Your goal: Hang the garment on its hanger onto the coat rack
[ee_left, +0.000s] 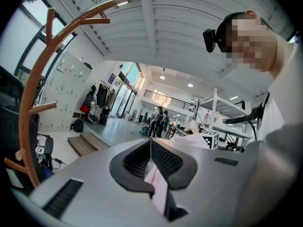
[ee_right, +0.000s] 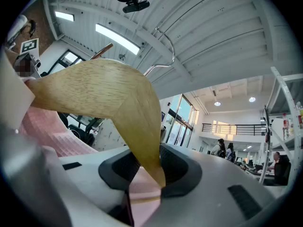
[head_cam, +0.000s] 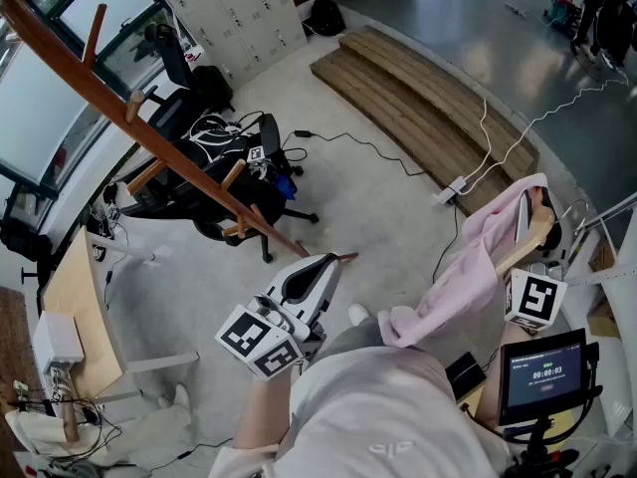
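Observation:
The wooden coat rack [head_cam: 149, 137] slants from the top left down to the middle of the head view, with short pegs along its pole. My left gripper [head_cam: 326, 264] is shut just below the pole's near end, and no cloth hangs from it. In the left gripper view the rack [ee_left: 29, 103] curves up the left side, beside the shut left gripper [ee_left: 150, 143]. At the right, my right gripper [head_cam: 525, 215] is shut on the wooden hanger [head_cam: 523, 249]. The pink garment [head_cam: 463, 272] drapes from it toward my body. Hanger [ee_right: 104, 89], wire hook [ee_right: 165, 46] and garment [ee_right: 45, 129] fill the right gripper [ee_right: 150, 155] view.
A black office chair [head_cam: 224, 182] with cables stands behind the rack. Stacked wooden planks [head_cam: 428, 108] and a white cable with a power strip [head_cam: 450, 191] lie on the floor beyond. A light wooden table [head_cam: 75, 302] is at the left, a small screen [head_cam: 542, 371] at the lower right.

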`<state>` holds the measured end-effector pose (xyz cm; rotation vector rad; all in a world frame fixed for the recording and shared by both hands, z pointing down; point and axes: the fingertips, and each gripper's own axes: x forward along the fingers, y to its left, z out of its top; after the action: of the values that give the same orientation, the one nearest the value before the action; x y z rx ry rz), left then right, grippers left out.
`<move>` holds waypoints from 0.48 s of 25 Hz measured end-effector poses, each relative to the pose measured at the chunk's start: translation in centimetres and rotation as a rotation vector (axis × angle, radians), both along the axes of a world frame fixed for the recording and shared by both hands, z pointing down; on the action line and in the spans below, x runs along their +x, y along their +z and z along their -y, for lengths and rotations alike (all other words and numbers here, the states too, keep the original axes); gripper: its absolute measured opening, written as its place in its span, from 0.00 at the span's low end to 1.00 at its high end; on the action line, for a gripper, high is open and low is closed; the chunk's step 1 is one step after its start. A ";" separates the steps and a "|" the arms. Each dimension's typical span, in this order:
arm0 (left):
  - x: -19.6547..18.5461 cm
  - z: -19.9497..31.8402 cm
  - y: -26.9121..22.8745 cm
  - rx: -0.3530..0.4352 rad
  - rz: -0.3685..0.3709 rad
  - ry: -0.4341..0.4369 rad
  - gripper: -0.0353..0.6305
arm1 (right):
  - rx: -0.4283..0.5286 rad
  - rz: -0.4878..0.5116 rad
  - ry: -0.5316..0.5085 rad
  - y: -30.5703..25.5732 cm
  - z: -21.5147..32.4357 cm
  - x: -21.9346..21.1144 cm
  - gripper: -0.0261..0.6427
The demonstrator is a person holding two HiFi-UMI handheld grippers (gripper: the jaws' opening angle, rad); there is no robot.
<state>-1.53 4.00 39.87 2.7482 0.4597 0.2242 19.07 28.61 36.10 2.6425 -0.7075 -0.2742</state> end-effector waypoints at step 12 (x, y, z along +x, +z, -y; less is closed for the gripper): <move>6.0 9.5 -1.4 0.017 -0.043 0.054 0.06 | 0.006 -0.044 -0.016 -2.5 12.2 6.8 0.22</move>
<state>4.44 -5.48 38.45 2.7643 0.5459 0.1833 25.91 16.43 33.58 2.6287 -0.7141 -0.3387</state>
